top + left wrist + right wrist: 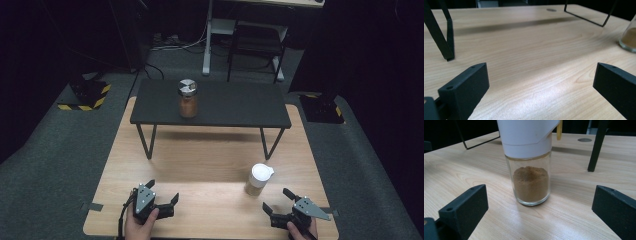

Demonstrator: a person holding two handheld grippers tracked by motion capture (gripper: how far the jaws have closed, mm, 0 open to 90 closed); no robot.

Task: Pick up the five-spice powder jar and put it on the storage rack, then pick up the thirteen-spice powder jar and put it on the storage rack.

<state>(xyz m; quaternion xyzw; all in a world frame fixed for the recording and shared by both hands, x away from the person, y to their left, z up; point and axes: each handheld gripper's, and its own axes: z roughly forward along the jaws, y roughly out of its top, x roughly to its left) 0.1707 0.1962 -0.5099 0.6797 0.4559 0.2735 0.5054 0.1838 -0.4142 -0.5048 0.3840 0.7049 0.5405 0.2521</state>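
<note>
Stood upright on the wooden table (210, 165), white-lidded spice jar (260, 179), straight ahead of the right gripper (281, 202) and centred between its spread jaws, untouched. Farther off to the side, left gripper (161, 195), jaws likewise apart, empty.

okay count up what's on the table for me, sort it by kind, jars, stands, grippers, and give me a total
Spice jars: 2, white-lidded jar on the table, silver-lidded jar on the stand
Black stand: 1
Grippers: 2, left gripper and right gripper, both open
Total: 5
</note>
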